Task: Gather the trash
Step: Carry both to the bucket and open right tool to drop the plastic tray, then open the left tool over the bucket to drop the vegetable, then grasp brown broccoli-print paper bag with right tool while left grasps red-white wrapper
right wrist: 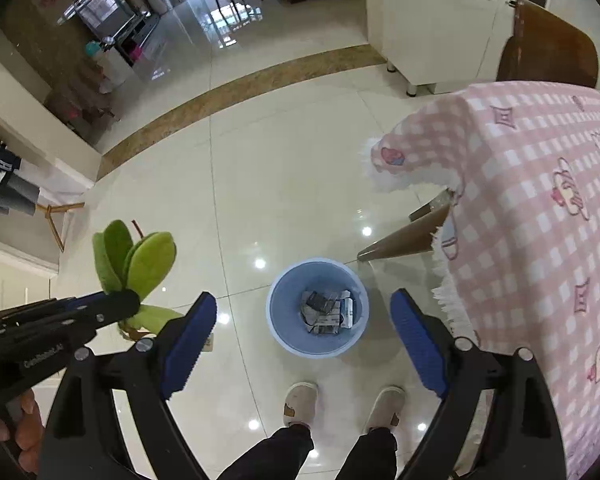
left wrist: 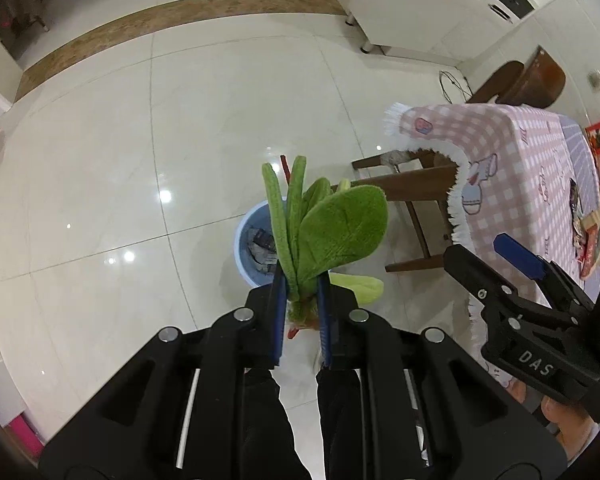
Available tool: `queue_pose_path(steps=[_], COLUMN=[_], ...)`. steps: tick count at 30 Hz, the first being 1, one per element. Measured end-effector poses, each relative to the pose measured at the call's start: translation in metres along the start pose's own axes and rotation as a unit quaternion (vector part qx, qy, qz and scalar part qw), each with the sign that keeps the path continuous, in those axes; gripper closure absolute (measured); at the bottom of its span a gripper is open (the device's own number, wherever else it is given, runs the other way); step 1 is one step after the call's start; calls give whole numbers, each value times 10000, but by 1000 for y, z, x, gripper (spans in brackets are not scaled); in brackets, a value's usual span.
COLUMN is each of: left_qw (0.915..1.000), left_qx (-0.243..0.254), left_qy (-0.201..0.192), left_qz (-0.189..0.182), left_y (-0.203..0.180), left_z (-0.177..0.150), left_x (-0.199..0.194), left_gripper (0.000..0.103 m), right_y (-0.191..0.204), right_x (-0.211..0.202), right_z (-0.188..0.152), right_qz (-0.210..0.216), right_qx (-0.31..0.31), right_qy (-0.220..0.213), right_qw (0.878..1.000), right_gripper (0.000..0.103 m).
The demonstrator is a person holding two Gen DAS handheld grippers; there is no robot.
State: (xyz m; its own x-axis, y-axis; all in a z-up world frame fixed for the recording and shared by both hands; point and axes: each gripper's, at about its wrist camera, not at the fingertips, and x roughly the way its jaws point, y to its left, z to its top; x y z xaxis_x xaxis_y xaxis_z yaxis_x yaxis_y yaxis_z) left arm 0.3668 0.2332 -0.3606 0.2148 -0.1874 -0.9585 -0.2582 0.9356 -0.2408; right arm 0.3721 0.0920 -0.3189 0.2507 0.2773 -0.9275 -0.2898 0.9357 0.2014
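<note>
Plush green leafy vegetable point(left wrist: 332, 232), one toy with several long leaves, is clamped at its stem end between the two blue-padded fingers of the left gripper point(left wrist: 302, 304), its leaves fanning away from the camera above the floor. In the right wrist view the same toy point(right wrist: 140, 264) shows at the left, held by the left gripper point(right wrist: 116, 306) and well apart from the bin. The right gripper point(right wrist: 302, 332) stands wide apart with nothing between its two blue pads. Below it are the person's two slippers point(right wrist: 300, 402). Just beyond, one light blue bin point(right wrist: 278, 320) sits on the glossy tiled floor point(right wrist: 284, 184), holding a few crumpled packages. To the right, one table under a pink checked cloth point(right wrist: 532, 216) reaches close to the bin, and one brown wooden chair point(right wrist: 552, 48) stands at its far side. Farthest off is one white cabinet point(right wrist: 432, 28).
</note>
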Motion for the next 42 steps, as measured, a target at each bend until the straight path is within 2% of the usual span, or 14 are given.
queue_pose_path(steps=[7, 12, 13, 14, 15, 21, 25, 29, 33, 36, 38, 42], left_qw=[9996, 9990, 9990, 9990, 9991, 9990, 9988, 9958, 9896, 9841, 9809, 9730], left_qx=[259, 355, 358, 314, 256, 344, 493, 873, 1321, 1651, 1807, 2115], left_qy=[100, 242, 265, 313, 333, 288, 72, -278, -525, -531, -471, -367], left_qz=[-85, -126, -87, -57, -85, 14, -16, -76, -231, -390, -549, -847], left_y=[-25, -44, -47, -49, -51, -73, -101, -152, -215, -268, -303, -381], left_z=[4, 9, 10, 11, 11, 9, 6, 6, 5, 1, -2, -9], left_x=[1, 2, 3, 4, 4, 1, -13, -30, -37, -28, -19, 3], left_gripper=[89, 84, 73, 44, 35, 35, 35, 35, 35, 35, 32, 28], right_y=[-15, -30, -34, -38, -42, -67, -93, -123, -176, -223, -267, -340], right_x=[-24, -41, -44, -47, -50, -64, -80, -105, -141, -167, -185, -207], right_z=[-1, -2, -2, -3, -3, -8, -11, -13, -21, -33, -45, -67], right_qz=[-32, -26, -18, -16, -19, 33, 73, 47, -156, -532, -914, -1429], right_qx=[202, 374, 407, 434, 459, 643, 805, 1031, 1351, 1630, 1898, 2190], right_qy=[-178, -312, -340, -361, -380, -496, -656, -931, -1350, -1655, -1836, -1973], right_qw=[9996, 9988, 9986, 9984, 9982, 9967, 9946, 9903, 9815, 9712, 9602, 9448], right_gripper=[16, 16, 16, 16, 16, 16, 16, 16, 16, 16, 16, 13])
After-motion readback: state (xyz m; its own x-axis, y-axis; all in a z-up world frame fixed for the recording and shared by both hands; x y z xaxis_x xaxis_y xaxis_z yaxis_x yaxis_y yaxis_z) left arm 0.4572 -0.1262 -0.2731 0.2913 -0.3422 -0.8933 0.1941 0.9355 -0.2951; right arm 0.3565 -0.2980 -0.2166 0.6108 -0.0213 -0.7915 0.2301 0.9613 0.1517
